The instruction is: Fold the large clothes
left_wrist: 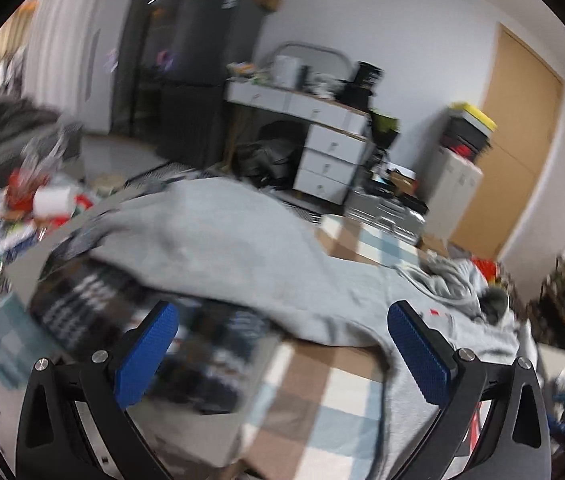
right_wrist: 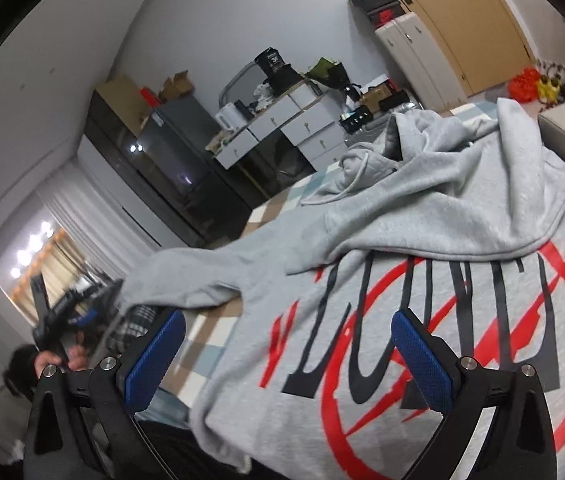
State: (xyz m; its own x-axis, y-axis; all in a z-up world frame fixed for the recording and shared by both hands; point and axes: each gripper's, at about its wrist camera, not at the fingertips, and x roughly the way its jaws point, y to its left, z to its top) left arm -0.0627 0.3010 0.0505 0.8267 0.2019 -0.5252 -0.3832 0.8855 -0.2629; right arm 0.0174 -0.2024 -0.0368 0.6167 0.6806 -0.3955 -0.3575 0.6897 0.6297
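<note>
Hoodie [right_wrist: 422, 280] lay lengthwise ahead of my right gripper [right_wrist: 288, 356], hood pointing away, sleeve stretching left; both it and my left gripper [left_wrist: 282, 354] gaped, grasping nothing.

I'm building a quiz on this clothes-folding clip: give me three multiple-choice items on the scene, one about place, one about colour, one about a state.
1. Where does the grey hoodie lie?
A. on the checked cover
B. on a hanger
C. in a drawer

2. What colours is the hoodie's print?
A. green and white
B. red and black
C. all blue

3. How does the right gripper stand?
A. shut on a sleeve
B. shut, empty
C. open, empty

Answers: 1 A, it is spread over the checked squares; 2 B, a red ring crosses black letters; 3 C, its blue pads stand apart with nothing between them.
</note>
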